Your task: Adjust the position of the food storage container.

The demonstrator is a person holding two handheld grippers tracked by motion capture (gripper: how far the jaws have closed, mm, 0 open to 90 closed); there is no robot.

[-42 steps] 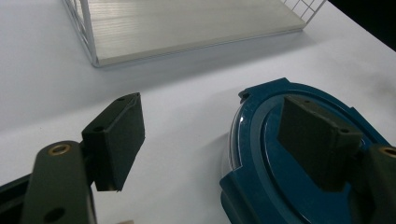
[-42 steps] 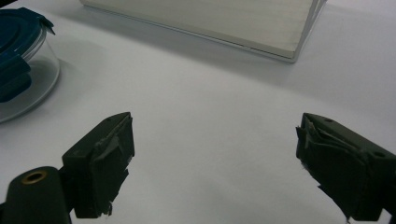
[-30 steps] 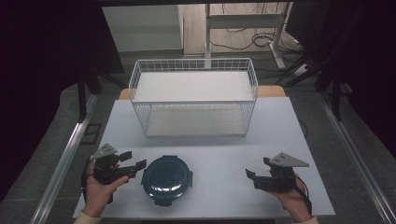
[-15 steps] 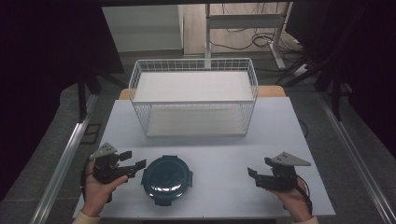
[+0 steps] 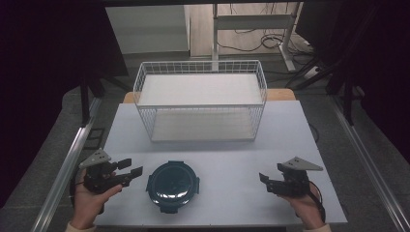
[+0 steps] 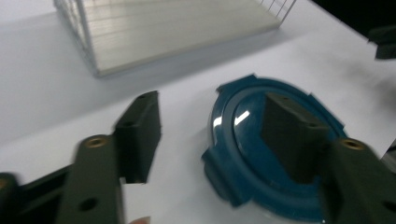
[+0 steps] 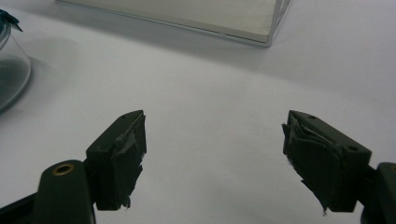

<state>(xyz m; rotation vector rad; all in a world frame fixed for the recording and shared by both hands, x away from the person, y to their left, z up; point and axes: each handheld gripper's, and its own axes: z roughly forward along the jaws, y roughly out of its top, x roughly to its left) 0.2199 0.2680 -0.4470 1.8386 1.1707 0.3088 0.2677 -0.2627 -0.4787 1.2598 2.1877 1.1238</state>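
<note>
A: Starting at the left, what is the left gripper (image 5: 137,169) doing?

B: It sits at the near left of the white table (image 5: 232,150), pointed at the round container with the dark teal lid (image 5: 172,186). Its jaws have just been closing, yet nothing is pressed between them. In the left gripper view one jaw stands over bare table and the other over the lid (image 6: 275,163), so the claw is open, seemingly lined up to take the lid's rim.

A: And where is the container itself?

B: At the near middle of the table, just beside the left gripper's tips and apart from them. It sits flat, lid on, with clip tabs around the edge. Its clear wall shows at the left edge of the right gripper view (image 7: 11,70).

A: What is beyond it?

B: A white wire basket (image 5: 200,106) toward the far side, long side facing the person, well apart from the container. It is probably where the container goes. Its near wall would be in the way, so the container would have to be lifted over the rim.

A: And on the right?

B: The right gripper (image 5: 262,178) rests at the near right, well apart from the container. Its jaws have just been closing a little; they stand apart over bare table, holding nothing (image 7: 212,158). It looks parked while the left hand works.
</note>
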